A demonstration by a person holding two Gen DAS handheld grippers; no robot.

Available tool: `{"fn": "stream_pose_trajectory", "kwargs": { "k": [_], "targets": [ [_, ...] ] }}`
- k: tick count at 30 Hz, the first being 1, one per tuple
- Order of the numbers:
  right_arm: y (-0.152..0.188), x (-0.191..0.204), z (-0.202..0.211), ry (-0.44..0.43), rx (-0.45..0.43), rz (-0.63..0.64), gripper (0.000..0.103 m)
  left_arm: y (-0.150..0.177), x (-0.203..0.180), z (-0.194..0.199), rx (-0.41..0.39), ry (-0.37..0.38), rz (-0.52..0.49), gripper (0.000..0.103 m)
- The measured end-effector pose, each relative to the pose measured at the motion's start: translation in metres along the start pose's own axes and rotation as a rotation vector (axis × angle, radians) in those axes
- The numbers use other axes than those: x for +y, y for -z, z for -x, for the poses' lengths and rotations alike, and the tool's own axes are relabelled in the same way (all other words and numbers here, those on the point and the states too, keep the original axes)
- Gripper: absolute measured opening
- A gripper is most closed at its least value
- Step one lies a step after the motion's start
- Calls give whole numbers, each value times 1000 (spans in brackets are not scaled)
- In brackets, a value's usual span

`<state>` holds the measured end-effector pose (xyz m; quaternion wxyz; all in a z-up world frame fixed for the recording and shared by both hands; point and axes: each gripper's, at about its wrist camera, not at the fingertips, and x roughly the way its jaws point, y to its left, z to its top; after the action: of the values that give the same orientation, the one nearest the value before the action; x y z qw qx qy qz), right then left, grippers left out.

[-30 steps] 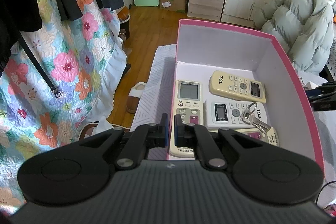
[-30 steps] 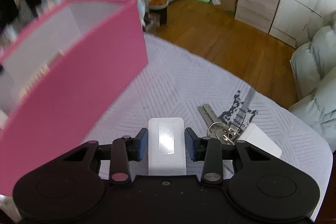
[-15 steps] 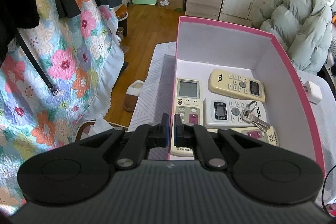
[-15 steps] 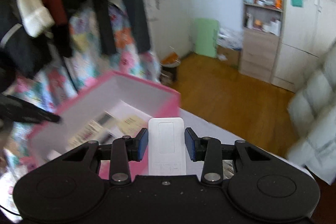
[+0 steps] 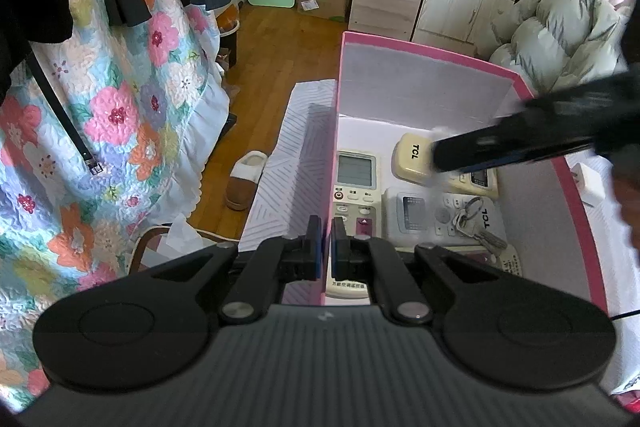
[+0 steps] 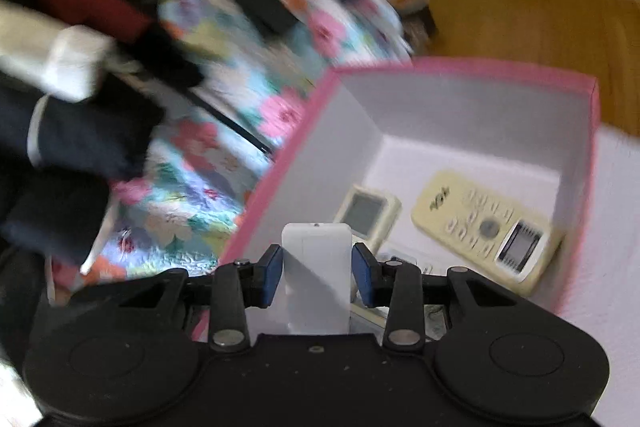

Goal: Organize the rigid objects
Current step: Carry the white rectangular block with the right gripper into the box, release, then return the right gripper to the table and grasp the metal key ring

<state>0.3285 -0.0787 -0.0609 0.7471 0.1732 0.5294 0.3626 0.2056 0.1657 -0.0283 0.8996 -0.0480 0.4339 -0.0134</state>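
Observation:
A pink box [image 5: 424, 61] with white inside stands on the patterned cloth. It holds several remotes: a cream TCL remote [image 5: 412, 157], a grey-screen remote [image 5: 354, 195], a white TCL remote [image 5: 424, 213] with a key bunch [image 5: 474, 223] on it. My left gripper [image 5: 326, 247] is shut on the box's left wall [image 5: 334, 155]. My right gripper [image 6: 316, 273] is shut on a white rectangular device [image 6: 316, 275] and hangs over the box [image 6: 460, 71]; it shows blurred in the left wrist view [image 5: 436, 157]. The cream remote [image 6: 484, 227] lies below it.
A floral quilt [image 5: 100, 115] and dark clothes hang at the left. A slipper [image 5: 244, 179] lies on the wood floor. A puffy jacket [image 5: 560, 31] sits at the back right. A white adapter [image 5: 588, 181] lies on the cloth right of the box.
My right gripper has lifted the white device off the cloth and swung left, over the open box. My left gripper has kept its hold on the box wall.

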Motion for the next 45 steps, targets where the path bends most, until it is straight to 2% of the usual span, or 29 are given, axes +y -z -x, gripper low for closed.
{"fn": "stream_pose_trajectory", "kwargs": {
  "k": [1, 2, 4, 8, 12, 16, 19, 22, 26, 30, 34, 41, 43, 45],
  "targets": [
    [-3, -7, -10, -19, 20, -57, 43, 0, 1, 0, 0, 2, 0, 3],
    [-4, -13, -18, -39, 38, -118, 34, 0, 1, 0, 0, 4, -1, 3],
    [-6, -21, -32, -71, 66, -197, 32, 0, 2, 1, 0, 7, -3, 3],
    [1, -19, -36, -56, 73, -199, 32, 0, 1, 1, -1, 12, -7, 3],
    [6, -17, -8, -58, 25, -161, 32, 0, 1, 1, -3, 11, -9, 3],
    [20, -17, 48, -62, -95, -103, 34, 1, 0, 2, -4, 11, -7, 3],
    [34, -25, 96, 9, -199, -60, 39, 1, -2, 2, -7, 7, -10, 3],
    [46, -42, 133, 146, -262, -41, 41, 0, -2, 2, -4, 3, -11, 4],
    [56, -70, 163, 325, -302, -53, 41, 1, -3, 3, -8, 0, -5, 4],
    [61, -99, 172, 437, -318, -67, 43, 2, -4, 3, -10, -10, -5, 4],
    [59, -113, 158, 505, -285, 29, 45, 1, -5, 3, -7, -15, -4, 4],
    [53, -116, 102, 629, -98, 343, 46, 0, -6, 3, -2, -24, 2, 4],
    [50, -120, 90, 637, -68, 387, 46, 0, -6, 3, -2, -25, 3, 4],
    [46, -127, 85, 633, -48, 380, 46, -1, -6, 3, -2, -26, 3, 4]
  ]
}}
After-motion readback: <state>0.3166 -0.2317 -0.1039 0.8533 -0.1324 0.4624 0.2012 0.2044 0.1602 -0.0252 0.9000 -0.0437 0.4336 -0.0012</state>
